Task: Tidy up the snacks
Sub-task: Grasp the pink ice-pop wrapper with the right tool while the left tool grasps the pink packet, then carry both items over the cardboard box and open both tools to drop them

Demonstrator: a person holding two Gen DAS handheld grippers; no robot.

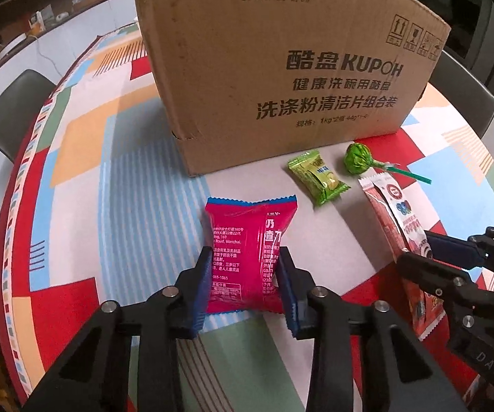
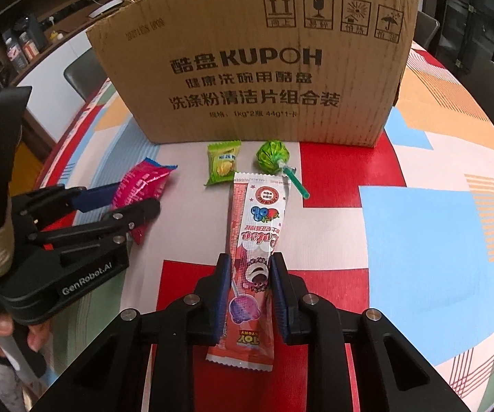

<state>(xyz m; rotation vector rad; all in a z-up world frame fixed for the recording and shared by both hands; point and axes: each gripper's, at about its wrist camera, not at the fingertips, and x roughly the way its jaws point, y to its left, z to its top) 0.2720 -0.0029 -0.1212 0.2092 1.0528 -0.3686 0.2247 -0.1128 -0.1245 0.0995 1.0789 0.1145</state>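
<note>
My left gripper (image 1: 244, 257) is shut on a magenta snack packet (image 1: 247, 240) that lies on the table; its pads press both sides. The packet also shows in the right wrist view (image 2: 140, 185). My right gripper (image 2: 248, 264) is shut on a long pink lollipop packet (image 2: 257, 233), pads against both edges; the packet shows in the left wrist view (image 1: 389, 216) too. A small green candy packet (image 1: 317, 180) (image 2: 223, 163) and a green lollipop (image 1: 358, 159) (image 2: 272, 156) lie in front of a brown cardboard box (image 1: 281, 68) (image 2: 254, 68).
The table has a colourful patterned cloth (image 1: 85, 158) (image 2: 418, 223). Grey chairs (image 1: 13, 116) stand at the far sides of the table. Shelves with bottles (image 2: 20, 48) stand at the back left. The left gripper's body (image 2: 61, 237) is just left of the right one.
</note>
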